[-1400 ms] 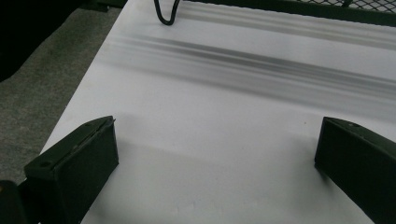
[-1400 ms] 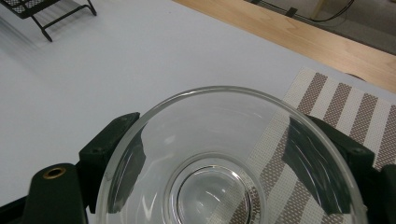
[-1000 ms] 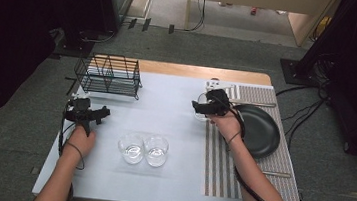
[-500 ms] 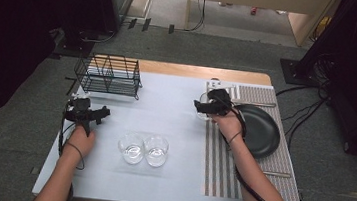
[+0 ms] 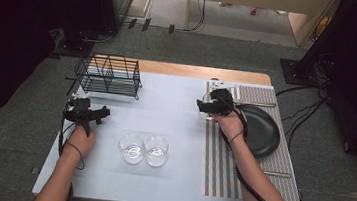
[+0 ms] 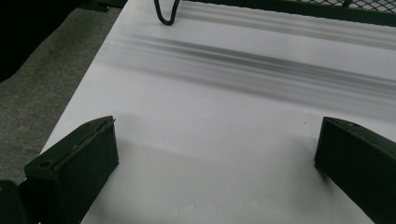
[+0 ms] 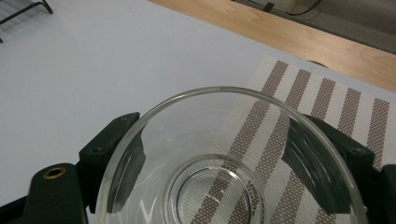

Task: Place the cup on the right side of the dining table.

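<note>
high view: against the two earlier pictures, neither hand has shifted visibly. the right hand-held gripper (image 5: pixel 203 106) holds the same station at the left edge of the striped placemat (image 5: pixel 219 171), and the left hand-held gripper (image 5: pixel 100 113) stays over the worktop (image 5: pixel 171 105) in front of the wire rack (image 5: pixel 108 75). judgement: this is a pause in the transfer. the glass bowl (image 5: pixel 205 114) has been picked up, but the carry toward the two other bowls (image 5: pixel 132 149) (image 5: pixel 156 150) or the rack has not begun. the black plate (image 5: pixel 259 131) lies just beside the right hand on the placemat.

left gripper view: the left hand-held gripper (image 6: pixel 215 144) stands wide. bare worktop (image 6: pixel 210 93) shows between its jaws and nothing is held. a foot of the wire rack (image 6: pixel 166 14) sits ahead of it, well apart from the jaws.

right gripper view: the right hand-held gripper (image 7: pixel 219 135) is closed on the glass bowl (image 7: pixel 219 186), with one jaw against each side of the bowl wall. the bowl sits upright, mouth up, directly between the jaws and close to the camera. through its base the placemat (image 7: pixel 327 102) stripes are visible, so the bowl is over the mat's edge, with the worktop (image 7: pixel 93 70) to one side. whether the base rests on the mat or is lifted cannot be told.
</note>
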`<state>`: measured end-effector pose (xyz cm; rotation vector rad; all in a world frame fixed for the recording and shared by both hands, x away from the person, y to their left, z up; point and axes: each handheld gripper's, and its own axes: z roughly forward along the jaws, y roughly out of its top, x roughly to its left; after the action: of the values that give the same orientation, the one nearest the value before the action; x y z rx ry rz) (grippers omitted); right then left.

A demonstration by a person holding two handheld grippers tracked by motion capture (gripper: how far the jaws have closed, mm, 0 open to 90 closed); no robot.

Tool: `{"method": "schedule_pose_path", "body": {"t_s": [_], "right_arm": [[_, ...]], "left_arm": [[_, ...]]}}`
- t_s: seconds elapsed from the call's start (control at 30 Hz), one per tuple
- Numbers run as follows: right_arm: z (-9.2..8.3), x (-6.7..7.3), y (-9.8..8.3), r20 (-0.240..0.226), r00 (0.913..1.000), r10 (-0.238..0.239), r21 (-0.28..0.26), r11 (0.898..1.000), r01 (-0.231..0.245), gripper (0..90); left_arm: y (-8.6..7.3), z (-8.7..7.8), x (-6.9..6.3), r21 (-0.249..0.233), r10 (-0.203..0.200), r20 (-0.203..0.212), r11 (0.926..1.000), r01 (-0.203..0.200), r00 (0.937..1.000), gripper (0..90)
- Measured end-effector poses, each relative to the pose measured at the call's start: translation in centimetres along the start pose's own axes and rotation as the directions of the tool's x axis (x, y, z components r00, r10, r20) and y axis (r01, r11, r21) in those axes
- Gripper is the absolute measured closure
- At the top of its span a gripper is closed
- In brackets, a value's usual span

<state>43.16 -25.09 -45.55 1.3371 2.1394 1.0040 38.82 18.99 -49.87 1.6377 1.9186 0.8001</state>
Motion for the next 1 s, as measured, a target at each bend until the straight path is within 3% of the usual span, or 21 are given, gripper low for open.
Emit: {"method": "schedule_pose_path", "body": {"t_s": [1.0], "right_arm": [[-0.10,-0.92,-0.12,0.038,0.9986,0.037,-0.002,0.999,-0.037,19.2]], "left_arm": [[0.00,0.00,0.00,0.000,0.000,0.000,1.0000,0.000,1.0000,0.0]]}}
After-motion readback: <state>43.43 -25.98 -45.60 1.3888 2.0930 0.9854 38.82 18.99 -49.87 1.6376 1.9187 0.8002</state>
